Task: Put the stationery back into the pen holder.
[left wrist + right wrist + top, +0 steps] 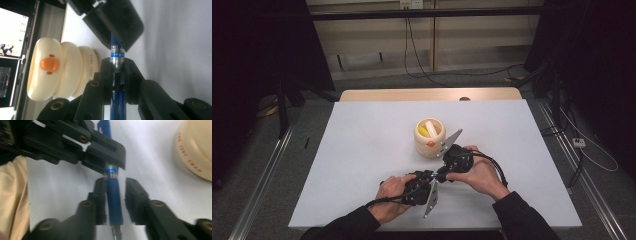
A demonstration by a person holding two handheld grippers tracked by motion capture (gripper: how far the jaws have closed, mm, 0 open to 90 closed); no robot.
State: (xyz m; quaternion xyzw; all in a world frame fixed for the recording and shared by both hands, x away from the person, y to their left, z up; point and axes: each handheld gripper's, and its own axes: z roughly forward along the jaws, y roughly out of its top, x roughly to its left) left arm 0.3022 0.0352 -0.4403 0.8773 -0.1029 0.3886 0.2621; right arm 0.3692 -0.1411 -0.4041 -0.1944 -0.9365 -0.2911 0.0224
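A blue pen (pixel 117 100) with a silver band lies level between my two grippers, low over the white table (pixel 362 150). My left gripper (pixel 117 62) is shut on the silver band, its pads tight on both sides. In the right gripper view the pen (pixel 114 200) lies along one finger of my right gripper (pixel 116 185), with a clear gap to the other finger. In the high view the left gripper (pixel 429 177) and the right gripper (pixel 442 174) meet tip to tip in front of a cream duck-faced cup (pixel 430 137).
The cup (pixel 60 70) stands just beyond the grippers, with a yellow thing and a white thing inside it. A wooden strip (pixel 427 94) runs along the table's far edge. Black stands and cables ring the table.
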